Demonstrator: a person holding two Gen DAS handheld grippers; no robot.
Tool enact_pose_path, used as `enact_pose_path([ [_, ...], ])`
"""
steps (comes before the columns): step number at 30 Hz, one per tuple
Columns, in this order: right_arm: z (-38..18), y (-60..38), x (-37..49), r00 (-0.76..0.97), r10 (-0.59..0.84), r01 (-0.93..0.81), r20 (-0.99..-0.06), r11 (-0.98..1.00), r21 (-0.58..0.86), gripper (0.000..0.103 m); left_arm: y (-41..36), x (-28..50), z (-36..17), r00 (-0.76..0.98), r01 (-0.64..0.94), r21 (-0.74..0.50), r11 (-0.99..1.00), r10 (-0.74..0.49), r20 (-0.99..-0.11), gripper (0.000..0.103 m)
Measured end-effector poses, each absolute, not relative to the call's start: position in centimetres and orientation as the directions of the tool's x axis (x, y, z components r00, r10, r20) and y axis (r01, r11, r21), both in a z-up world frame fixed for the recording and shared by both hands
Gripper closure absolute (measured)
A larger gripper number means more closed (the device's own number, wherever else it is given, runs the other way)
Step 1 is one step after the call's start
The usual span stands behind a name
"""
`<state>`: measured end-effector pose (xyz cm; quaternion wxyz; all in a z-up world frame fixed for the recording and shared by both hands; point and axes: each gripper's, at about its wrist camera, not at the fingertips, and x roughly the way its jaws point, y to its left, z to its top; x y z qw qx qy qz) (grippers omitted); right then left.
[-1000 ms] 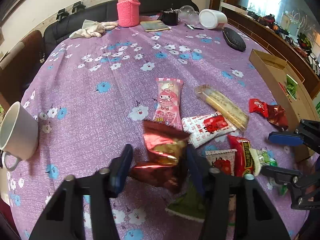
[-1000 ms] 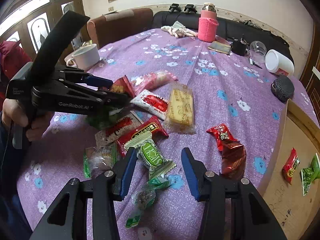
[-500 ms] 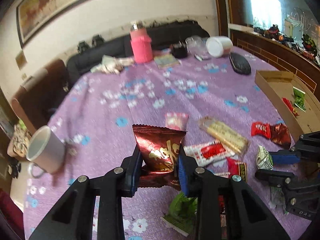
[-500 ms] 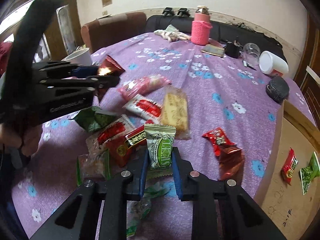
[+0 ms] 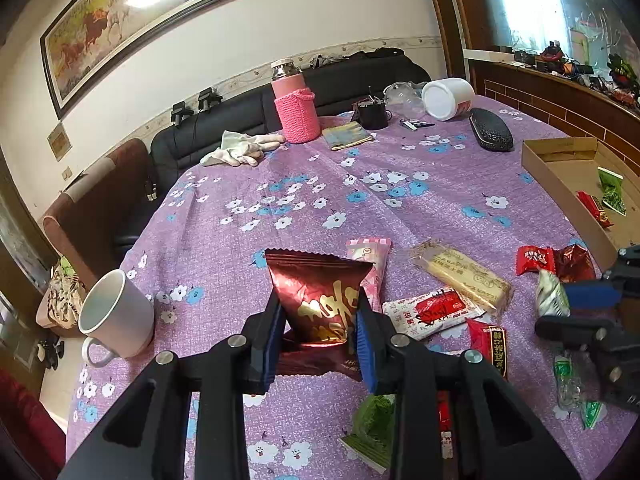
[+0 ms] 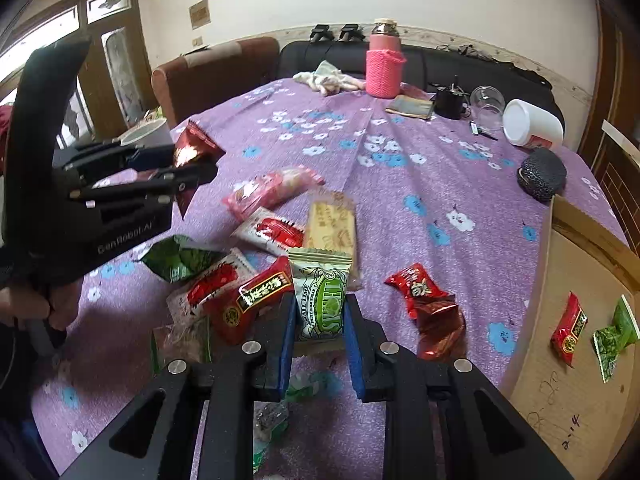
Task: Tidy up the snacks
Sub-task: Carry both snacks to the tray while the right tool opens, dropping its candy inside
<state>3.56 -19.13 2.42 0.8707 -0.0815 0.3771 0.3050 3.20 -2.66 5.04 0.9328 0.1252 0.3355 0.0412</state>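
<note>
My left gripper (image 5: 318, 320) is shut on a dark red foil snack packet (image 5: 318, 296) with gold lettering, held off the purple flowered tablecloth (image 5: 312, 200). In the right wrist view that same packet (image 6: 196, 148) shows at the left gripper's (image 6: 192, 164) tips. My right gripper (image 6: 320, 320) is shut on a green-and-white lime candy packet (image 6: 322, 296), also seen at the right edge of the left wrist view (image 5: 550, 296). Several loose snacks lie on the cloth, among them a pink packet (image 6: 272, 190), a yellow biscuit bar (image 6: 334, 224) and a red candy (image 6: 418, 286).
A cardboard box (image 6: 580, 360) at the right holds a red packet (image 6: 568, 328) and a green packet (image 6: 614, 338). A white mug (image 5: 116, 316) stands at the left. A pink flask (image 5: 294, 108), a white jar (image 5: 446, 98) and a black case (image 5: 490, 130) sit at the far side.
Both grippers closed on their packets. The left one lifted the dark red packet and tilted upward, bringing the wall into view. The right one raised the lime packet slightly.
</note>
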Motion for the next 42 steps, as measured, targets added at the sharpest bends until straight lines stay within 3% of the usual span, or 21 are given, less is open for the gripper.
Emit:
enact_pose_path([
  [7,2.9,-19.9,3.9,0.543,0.477,-0.571,-0.691,0.813,0.114,0.079,-2.6,3.2,5.0,0.774,-0.004,0.271,0.962,0.175,-0.608,0.072],
  [12,2.9,-20.0,4.1,0.546,0.476,-0.564,-0.69,0.817,0.117,0.079,-1.2,3.5,5.4,0.758,-0.021,0.173,0.985,0.129,-0.64,0.072],
  [26,3.0,-20.0,3.8,0.552,0.474,-0.564,-0.686,0.818,0.111,0.079,3.7,2.8,7.6,0.77,-0.325,0.132,0.937,0.343,-0.538,0.072],
  [42,3.5,-20.4,3.8,0.566,0.481,-0.553,-0.67,0.824,0.124,0.079,3.2,2.9,7.5,0.777,-0.291,0.135,0.947,0.317,-0.545,0.072],
])
